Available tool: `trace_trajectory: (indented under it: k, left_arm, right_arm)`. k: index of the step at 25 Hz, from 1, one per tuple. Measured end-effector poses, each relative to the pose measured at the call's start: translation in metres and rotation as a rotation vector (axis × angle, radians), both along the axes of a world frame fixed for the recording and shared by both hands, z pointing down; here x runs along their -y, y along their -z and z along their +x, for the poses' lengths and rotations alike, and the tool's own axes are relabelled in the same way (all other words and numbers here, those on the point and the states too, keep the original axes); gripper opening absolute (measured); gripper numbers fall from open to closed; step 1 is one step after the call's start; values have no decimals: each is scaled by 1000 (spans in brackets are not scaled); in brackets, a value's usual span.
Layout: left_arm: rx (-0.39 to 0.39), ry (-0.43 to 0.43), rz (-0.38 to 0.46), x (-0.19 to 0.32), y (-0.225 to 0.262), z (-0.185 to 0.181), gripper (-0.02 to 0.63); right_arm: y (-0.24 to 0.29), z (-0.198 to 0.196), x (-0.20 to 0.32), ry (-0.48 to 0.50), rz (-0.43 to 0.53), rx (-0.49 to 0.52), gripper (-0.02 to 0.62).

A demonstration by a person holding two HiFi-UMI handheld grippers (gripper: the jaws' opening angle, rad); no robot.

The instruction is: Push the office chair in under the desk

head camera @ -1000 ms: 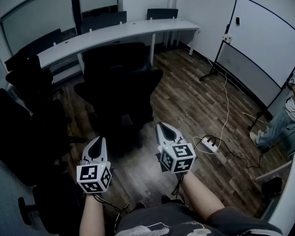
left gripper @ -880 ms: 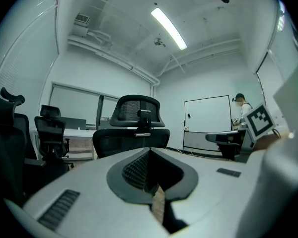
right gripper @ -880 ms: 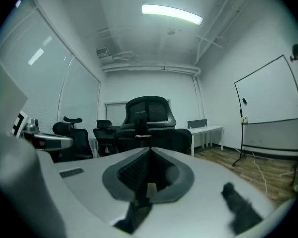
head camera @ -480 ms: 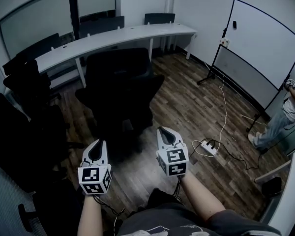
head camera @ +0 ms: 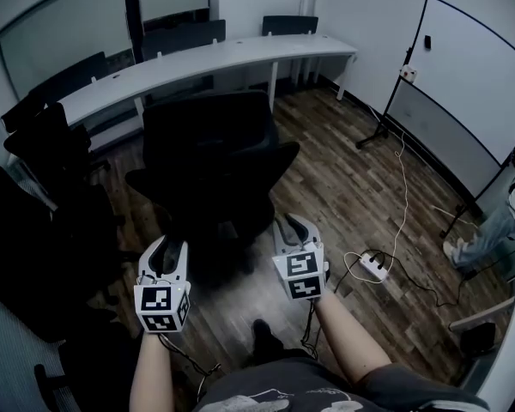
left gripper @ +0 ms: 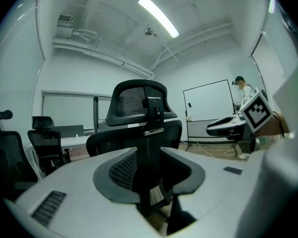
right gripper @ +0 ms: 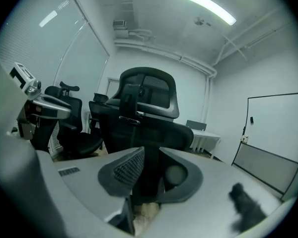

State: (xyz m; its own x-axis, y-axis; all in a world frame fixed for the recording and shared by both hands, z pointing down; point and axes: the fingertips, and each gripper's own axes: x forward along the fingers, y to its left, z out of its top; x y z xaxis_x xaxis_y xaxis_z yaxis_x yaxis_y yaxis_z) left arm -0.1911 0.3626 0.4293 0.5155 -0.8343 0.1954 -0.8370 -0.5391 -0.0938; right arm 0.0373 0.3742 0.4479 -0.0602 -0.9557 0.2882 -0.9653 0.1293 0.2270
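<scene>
Left gripper [head camera: 166, 245] and right gripper [head camera: 294, 223]: jaws just opening, narrowly apart, nothing between them. Black mesh-backed office chair [head camera: 213, 148] stands ahead, long white desk [head camera: 197, 61] beyond.

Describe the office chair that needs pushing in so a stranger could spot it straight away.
Find the long curved white desk along the far wall. On the wood floor in front of its middle stands a black office chair, its back turned to the camera. Unlike the black chairs crowded along the left wall, it stands alone, out in the open.
</scene>
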Motion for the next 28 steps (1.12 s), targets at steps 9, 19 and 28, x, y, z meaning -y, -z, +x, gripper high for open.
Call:
trace_trajectory:
  k: [9,19,28]
  left_arm:
    - [300,-31,34,86,-16,25,319]
    - [513,43,134,155,-2,3,386]
    - [807,57,108,204,-17,-15,396]
  right_arm:
    - [10,38,90,-4,21,-134,190]
    - [7,55,149,26,-20,-416,294]
    - [10,64,192,35,-36,-670,307]
